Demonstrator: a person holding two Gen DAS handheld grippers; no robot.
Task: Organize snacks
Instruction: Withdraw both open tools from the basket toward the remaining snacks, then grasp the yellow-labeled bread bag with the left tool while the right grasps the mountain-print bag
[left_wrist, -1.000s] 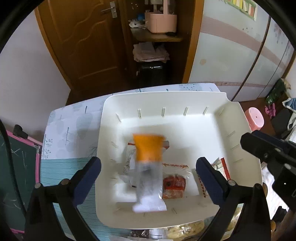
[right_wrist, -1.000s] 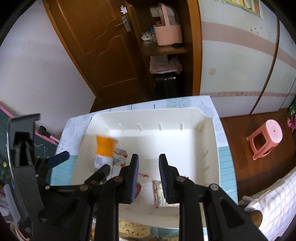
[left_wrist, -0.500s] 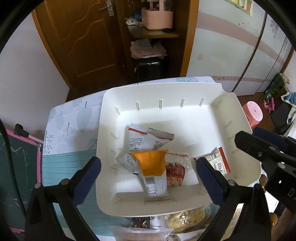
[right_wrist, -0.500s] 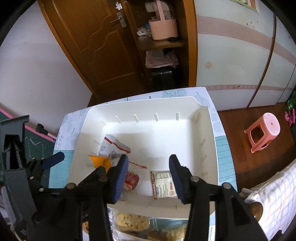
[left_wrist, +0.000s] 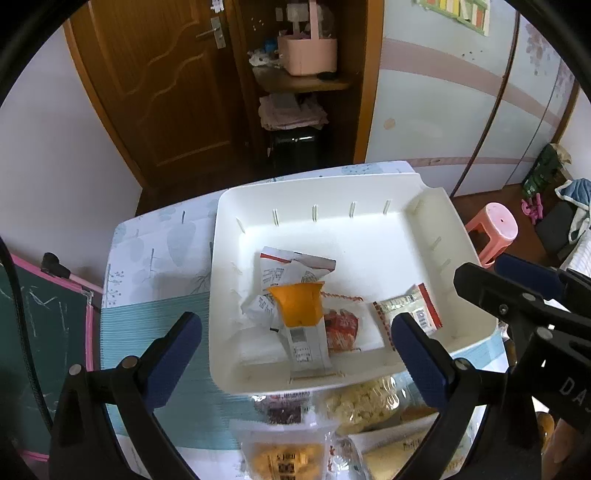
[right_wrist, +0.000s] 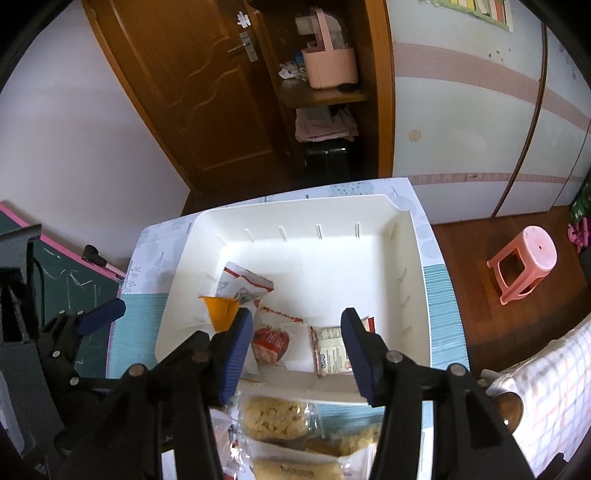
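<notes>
A white bin (left_wrist: 436, 221) (right_wrist: 207, 243) on the table holds several snack packets: an orange-topped packet (left_wrist: 301, 314) (right_wrist: 219, 312), a white and red packet (left_wrist: 291, 267) (right_wrist: 242, 282), a red snack pack (left_wrist: 341, 328) (right_wrist: 269, 341) and a small flat packet (left_wrist: 408, 306) (right_wrist: 332, 350). My left gripper (left_wrist: 295, 354) is open and empty above the bin's near edge. My right gripper (right_wrist: 295, 350) is open and empty, also above the near edge. More snack bags (left_wrist: 358, 404) (right_wrist: 275, 415) lie on the table in front of the bin.
A teal mat (left_wrist: 155, 321) covers the table left of the bin. A chalkboard with a pink frame (left_wrist: 33, 325) stands at the left. A pink stool (right_wrist: 524, 264) stands on the floor at the right. A door and shelves are behind.
The orange-topped packet dropped from between my left fingers into the bin. My right gripper opened wide. Both grippers pulled back toward the near edge, bringing the front snack bags into view.
</notes>
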